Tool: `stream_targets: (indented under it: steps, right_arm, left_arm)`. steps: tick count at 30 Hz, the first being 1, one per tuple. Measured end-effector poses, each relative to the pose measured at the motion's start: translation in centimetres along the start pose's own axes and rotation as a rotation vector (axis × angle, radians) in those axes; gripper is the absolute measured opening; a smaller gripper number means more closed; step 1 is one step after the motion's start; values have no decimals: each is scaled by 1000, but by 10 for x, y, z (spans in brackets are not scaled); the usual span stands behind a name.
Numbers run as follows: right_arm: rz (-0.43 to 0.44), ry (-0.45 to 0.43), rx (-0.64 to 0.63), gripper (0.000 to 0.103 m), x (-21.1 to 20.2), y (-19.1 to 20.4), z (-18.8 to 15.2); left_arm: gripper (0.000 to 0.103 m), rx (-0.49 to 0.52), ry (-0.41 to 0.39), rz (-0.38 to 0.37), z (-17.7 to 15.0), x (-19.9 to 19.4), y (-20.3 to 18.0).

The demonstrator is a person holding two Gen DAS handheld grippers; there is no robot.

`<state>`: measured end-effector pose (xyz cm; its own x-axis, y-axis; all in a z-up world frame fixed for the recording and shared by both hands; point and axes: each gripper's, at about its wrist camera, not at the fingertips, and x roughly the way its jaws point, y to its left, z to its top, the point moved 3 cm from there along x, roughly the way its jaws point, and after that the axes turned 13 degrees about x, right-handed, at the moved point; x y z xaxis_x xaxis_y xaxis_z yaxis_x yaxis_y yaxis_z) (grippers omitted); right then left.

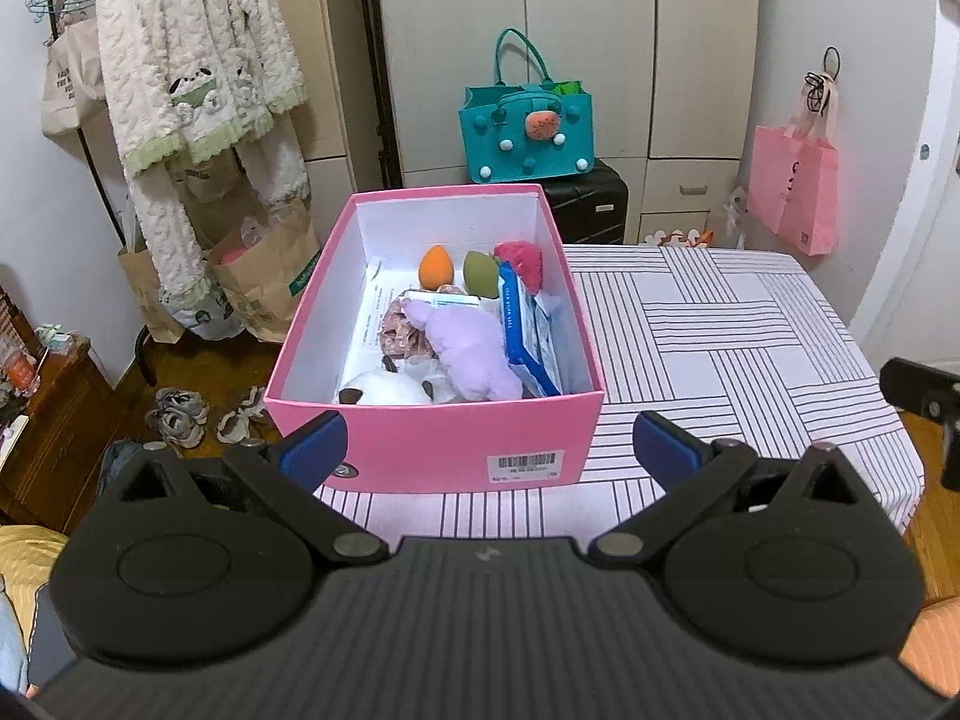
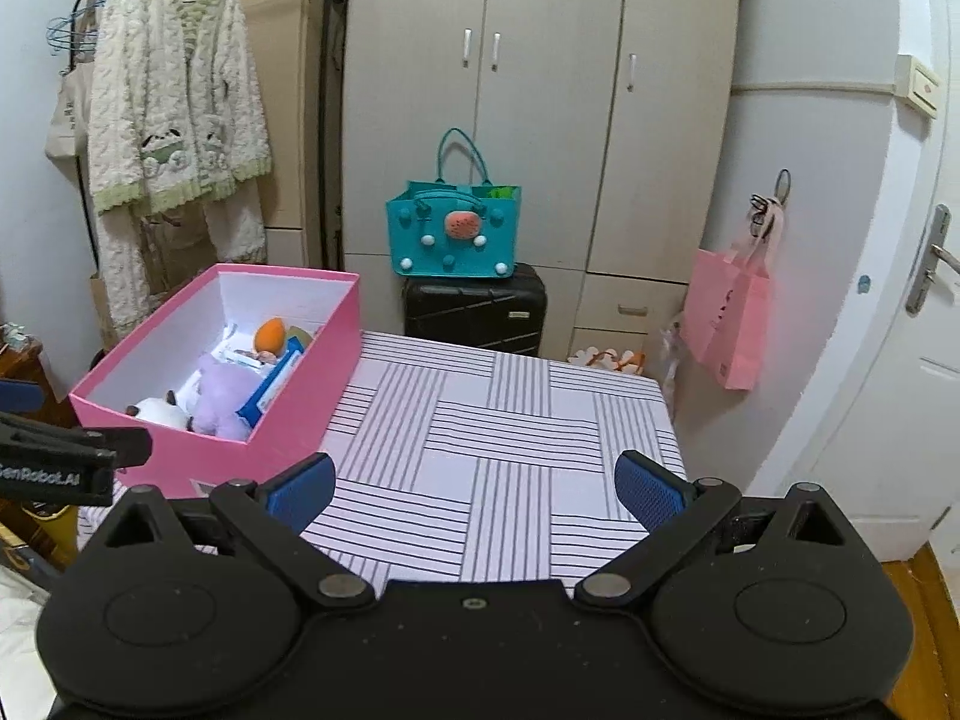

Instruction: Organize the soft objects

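A pink box stands on the left part of the striped table. Inside it lie a purple plush, a white plush, an orange sponge egg, a green sponge egg, a red fuzzy item, a floral scrunchie and blue packets. My left gripper is open and empty, just in front of the box. My right gripper is open and empty over the bare tablecloth, right of the box.
A teal felt bag sits on a black suitcase behind the table. A wardrobe stands at the back. A pink bag hangs at right by the door. A robe hangs at left above paper bags and shoes.
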<state>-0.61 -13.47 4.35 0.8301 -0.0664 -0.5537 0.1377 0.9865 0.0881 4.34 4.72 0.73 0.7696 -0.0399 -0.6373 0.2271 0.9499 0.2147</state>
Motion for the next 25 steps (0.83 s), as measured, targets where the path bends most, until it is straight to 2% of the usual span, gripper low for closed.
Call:
stream_targets:
  steps: [25]
  right_arm:
    - [-6, 6, 10, 101, 3, -6, -3]
  left_arm:
    - [103, 18, -15, 16, 1, -2, -5]
